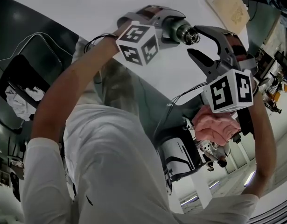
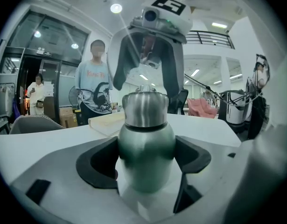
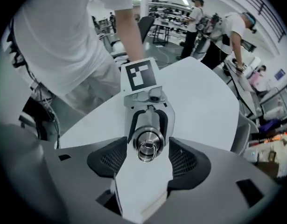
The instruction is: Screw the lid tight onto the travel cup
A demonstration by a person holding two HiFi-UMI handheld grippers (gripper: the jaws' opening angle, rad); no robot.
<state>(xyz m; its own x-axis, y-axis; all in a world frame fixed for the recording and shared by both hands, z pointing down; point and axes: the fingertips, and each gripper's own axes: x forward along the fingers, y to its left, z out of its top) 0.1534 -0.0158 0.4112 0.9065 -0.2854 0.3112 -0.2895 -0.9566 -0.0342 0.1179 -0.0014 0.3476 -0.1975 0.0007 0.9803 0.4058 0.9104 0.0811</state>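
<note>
— How is the person holding the left gripper (image 2: 145,158)?
— It is lying nearly level, its jaws pressing on both sides of the travel cup (image 2: 145,143).
— And the right gripper (image 3: 147,158)?
— It is pointing steeply down, its jaws standing apart on either side of the lid (image 3: 147,146), clear of it.

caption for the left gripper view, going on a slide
The left tongs clamp the travel cup by its body while the open right tongs are poised at its steel lid.
</note>
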